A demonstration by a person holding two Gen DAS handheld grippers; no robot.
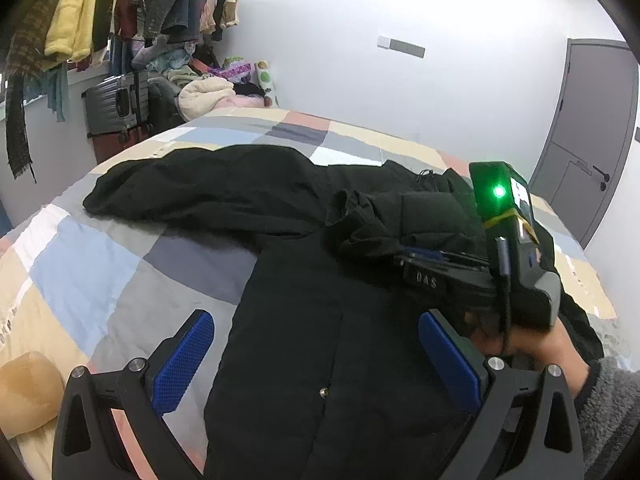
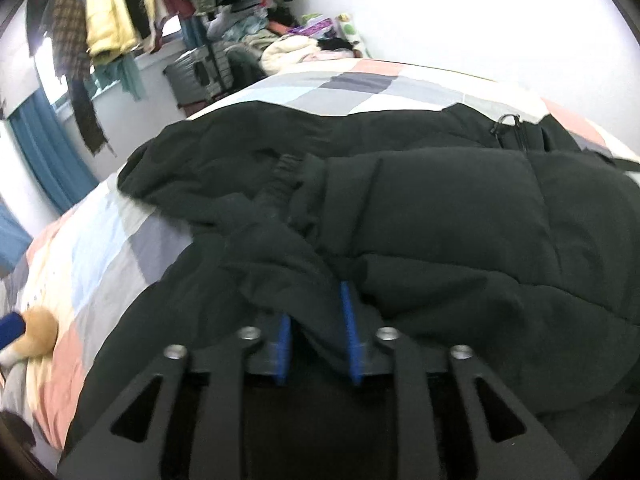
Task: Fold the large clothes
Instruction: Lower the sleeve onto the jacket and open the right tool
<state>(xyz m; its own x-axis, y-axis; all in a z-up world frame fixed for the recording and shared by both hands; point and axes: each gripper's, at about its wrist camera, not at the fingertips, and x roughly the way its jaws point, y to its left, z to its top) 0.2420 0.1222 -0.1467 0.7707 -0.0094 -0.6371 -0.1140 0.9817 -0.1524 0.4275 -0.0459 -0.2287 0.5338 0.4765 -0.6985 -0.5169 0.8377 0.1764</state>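
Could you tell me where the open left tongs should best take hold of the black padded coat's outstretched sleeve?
Probably at the cuff end of the black padded coat's outstretched sleeve, approached from above: it lies flat and clear on the checked bedspread, its far tip free.

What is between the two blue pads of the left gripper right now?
In the left wrist view, the left gripper is open above the black coat; only the coat's front, with a small metal snap, shows between its pads.

The letters "DAS" stand on the right tool, seen from the left wrist.
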